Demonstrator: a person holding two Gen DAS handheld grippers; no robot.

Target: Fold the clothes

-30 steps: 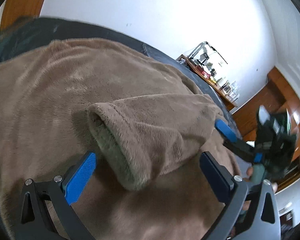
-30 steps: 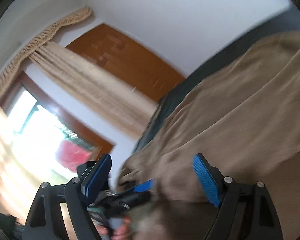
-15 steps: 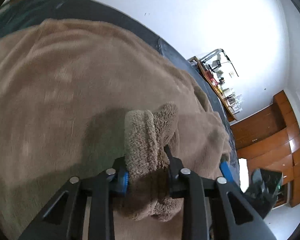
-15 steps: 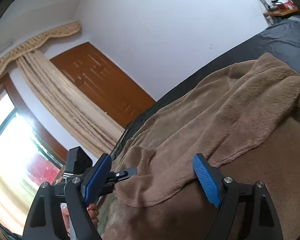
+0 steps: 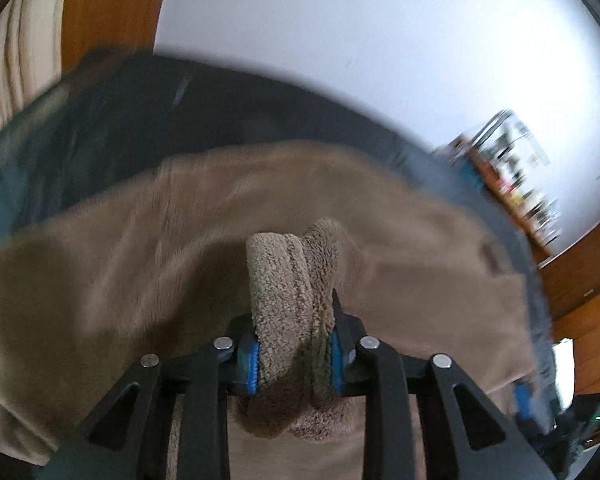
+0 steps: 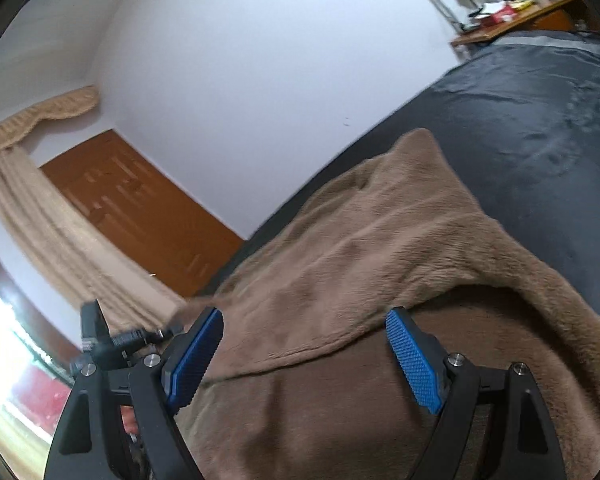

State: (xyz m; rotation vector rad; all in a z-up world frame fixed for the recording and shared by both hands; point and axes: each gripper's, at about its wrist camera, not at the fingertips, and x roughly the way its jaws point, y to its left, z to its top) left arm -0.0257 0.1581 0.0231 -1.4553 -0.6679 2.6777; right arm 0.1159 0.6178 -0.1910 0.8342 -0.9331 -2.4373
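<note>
Fleece cuff (image 5: 292, 300) pinched between slightly opening left tool (image 5: 294, 364); right tool (image 6: 308, 360) wide, empty above garment.

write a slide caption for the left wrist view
Left gripper pinching a bunched cuff of the brown fleece garment spread over a dark bedcover.

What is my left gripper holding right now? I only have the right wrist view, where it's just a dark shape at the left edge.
Observer: The left gripper has a bunched roll of the brown fleece garment between its pads. The jaws are opening a little, but the pads press on it.
Operator: Does the roll reach past the fingertips?
Observer: Yes, it stands up beyond them and also bulges out below the pads.
Operator: Can you see my right gripper from there?
Observer: The right gripper shows there only as a blur at the lower right edge.
</note>
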